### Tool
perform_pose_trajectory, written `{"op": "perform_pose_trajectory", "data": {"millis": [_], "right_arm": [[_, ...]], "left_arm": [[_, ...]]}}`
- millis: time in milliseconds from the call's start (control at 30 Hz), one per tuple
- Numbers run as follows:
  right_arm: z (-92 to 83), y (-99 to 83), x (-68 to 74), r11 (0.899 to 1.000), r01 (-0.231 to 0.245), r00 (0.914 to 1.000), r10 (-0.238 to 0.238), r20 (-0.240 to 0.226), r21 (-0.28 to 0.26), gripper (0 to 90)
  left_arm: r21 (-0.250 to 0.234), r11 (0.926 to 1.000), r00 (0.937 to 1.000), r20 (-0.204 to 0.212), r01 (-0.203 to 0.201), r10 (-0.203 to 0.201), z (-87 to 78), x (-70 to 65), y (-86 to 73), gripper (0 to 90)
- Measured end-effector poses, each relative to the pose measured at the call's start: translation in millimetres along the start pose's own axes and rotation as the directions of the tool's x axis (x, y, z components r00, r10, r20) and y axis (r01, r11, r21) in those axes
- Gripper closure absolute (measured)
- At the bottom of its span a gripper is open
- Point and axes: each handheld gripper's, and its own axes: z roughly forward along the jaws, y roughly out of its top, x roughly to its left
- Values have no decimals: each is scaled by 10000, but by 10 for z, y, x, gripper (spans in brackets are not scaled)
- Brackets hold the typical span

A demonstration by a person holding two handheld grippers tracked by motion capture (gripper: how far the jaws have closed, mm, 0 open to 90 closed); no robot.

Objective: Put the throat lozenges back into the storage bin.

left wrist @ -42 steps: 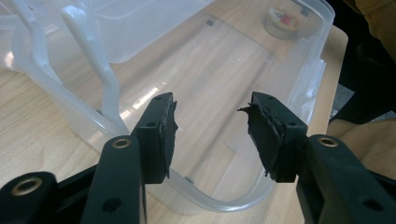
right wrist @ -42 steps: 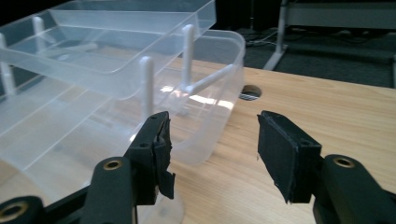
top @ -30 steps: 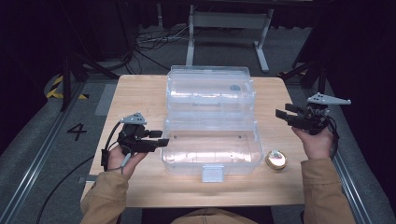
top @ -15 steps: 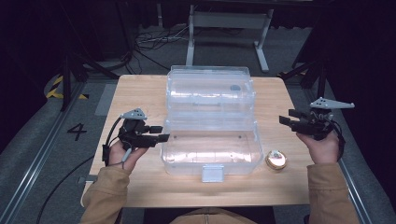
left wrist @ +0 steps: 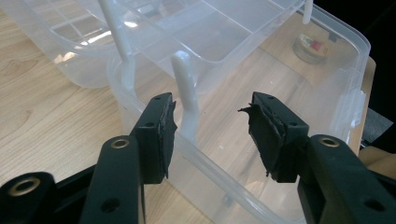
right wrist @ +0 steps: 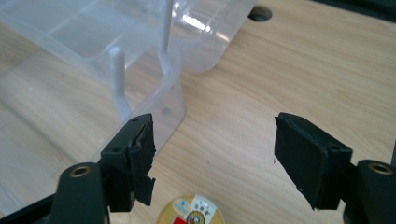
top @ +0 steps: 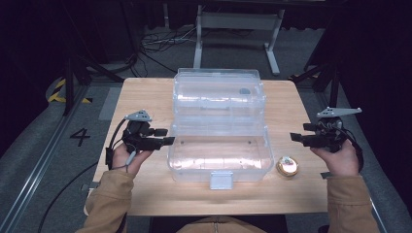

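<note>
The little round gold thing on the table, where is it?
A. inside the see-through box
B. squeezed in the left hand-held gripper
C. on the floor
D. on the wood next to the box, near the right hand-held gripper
D. The little round gold thing lies on the bare wooden table, just outside the see-through box and close to the right hand-held gripper, whose jaws stand open with nothing between them.

The right tongs (right wrist: 212,158), just opened and empty, hover over the wooden table (right wrist: 289,70) beside the clear box (right wrist: 116,46).
</note>
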Motion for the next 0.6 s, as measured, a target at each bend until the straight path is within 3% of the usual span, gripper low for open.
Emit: {"op": "perform_pose_trajectory", "data": {"millis": [167, 300, 333, 433, 600], "right_arm": [[43, -15, 23, 9987, 73, 9999, -68, -98, 511, 290], [160, -36, 70, 9868, 363, 9991, -322, -282, 1577, 288], [160, -36, 70, 9868, 363, 9991, -322, -282, 1577, 288], [249, -62, 119, 9718, 585, 9980, -516, -361, 2285, 287], [330, -105, 137, 9582, 708, 9974, -638, -342, 2772, 295]], "left_arm": [[45, 10000, 9999, -91, 64, -64, -15, 21, -10, 508], [61, 9999, 9999, -76, 126, -126, -11, 34, -18, 508], [74, 9999, 9999, -80, 126, -126, -8, 34, -19, 508], [112, 9999, 9999, -71, 122, -121, -1, 39, -21, 508], [108, 9998, 9998, -93, 157, -156, 2, 45, -26, 508]]}}
